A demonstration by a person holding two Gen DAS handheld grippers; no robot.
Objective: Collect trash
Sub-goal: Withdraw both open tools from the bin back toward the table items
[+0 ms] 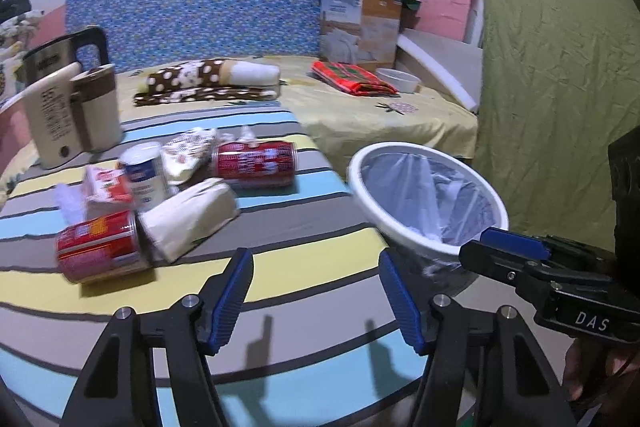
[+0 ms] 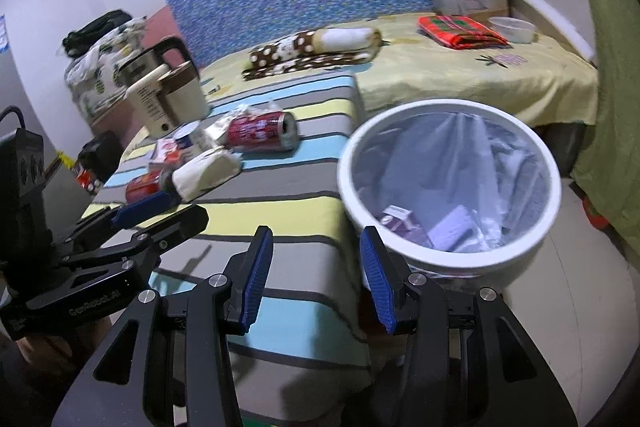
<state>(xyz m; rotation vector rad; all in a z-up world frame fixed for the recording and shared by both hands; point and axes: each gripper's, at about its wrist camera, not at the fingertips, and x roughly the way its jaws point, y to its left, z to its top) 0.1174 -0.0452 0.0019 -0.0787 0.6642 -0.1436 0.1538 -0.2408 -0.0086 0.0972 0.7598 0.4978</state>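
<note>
The white bin [image 2: 448,187], lined with a clear bag, stands against the edge of the striped table [image 1: 300,267]. The trash pile lies on the table, left of the bin: a near red can [image 1: 100,247], a far red can [image 1: 254,163], a beige wrapper [image 1: 192,215] and a white cup [image 1: 146,173]. The left gripper [image 1: 316,291] hovers, jaws apart, empty, left of the bin. The right gripper [image 2: 316,267] hovers at the bin's near rim, jaws apart, empty. Items inside the bin are blurred.

"DAS" on right hand-held gripper [image 1: 502,247]
</note>
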